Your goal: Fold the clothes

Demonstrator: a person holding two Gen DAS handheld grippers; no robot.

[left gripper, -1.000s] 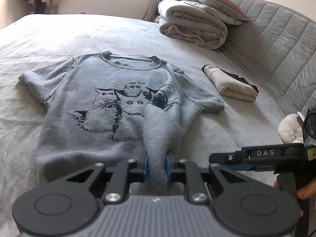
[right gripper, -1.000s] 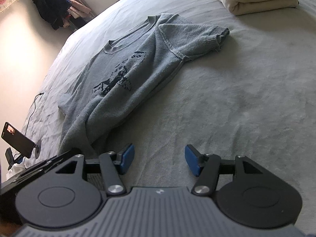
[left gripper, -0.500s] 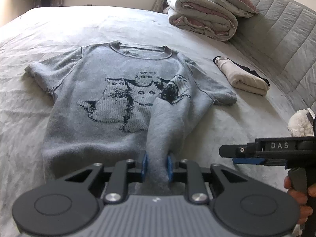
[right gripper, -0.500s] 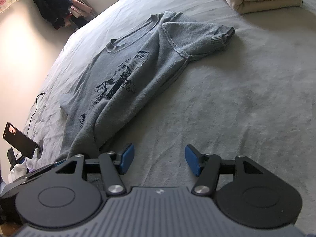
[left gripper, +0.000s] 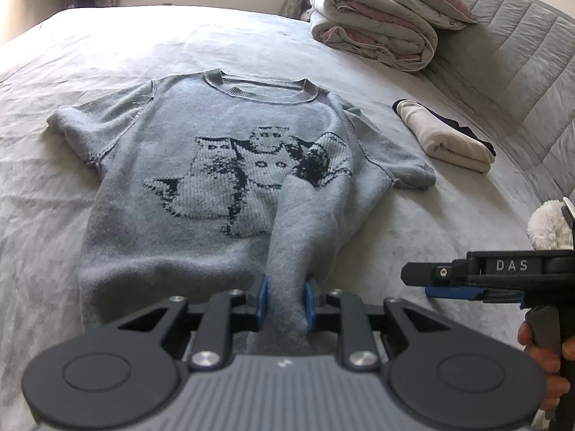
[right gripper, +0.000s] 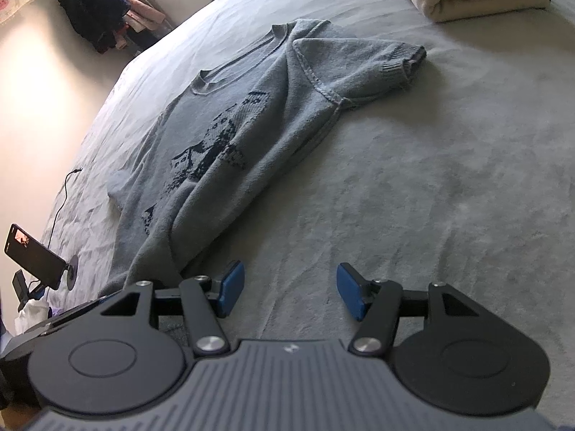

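Grey cat-print sweater (left gripper: 201, 186) lies face-up on bed (left gripper: 72, 54), collar at 12 o'clock. Left gripper (left gripper: 285, 303) pinches lifted hem corner at 6 o'clock. Folded cream garment (left gripper: 445, 140) at 2 o'clock. Right gripper (right gripper: 289, 289) at 4 o'clock, pads apart, holding nothing.

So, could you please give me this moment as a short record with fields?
surface: grey bed
garment: grey knit sweater with cat pattern, front up, short sleeves spread
left gripper: shut on the sweater's bunched hem corner
right gripper: open, nothing between the pads, over bare bed
nearby: folded cream garment; folded duvet
fold: not yet made
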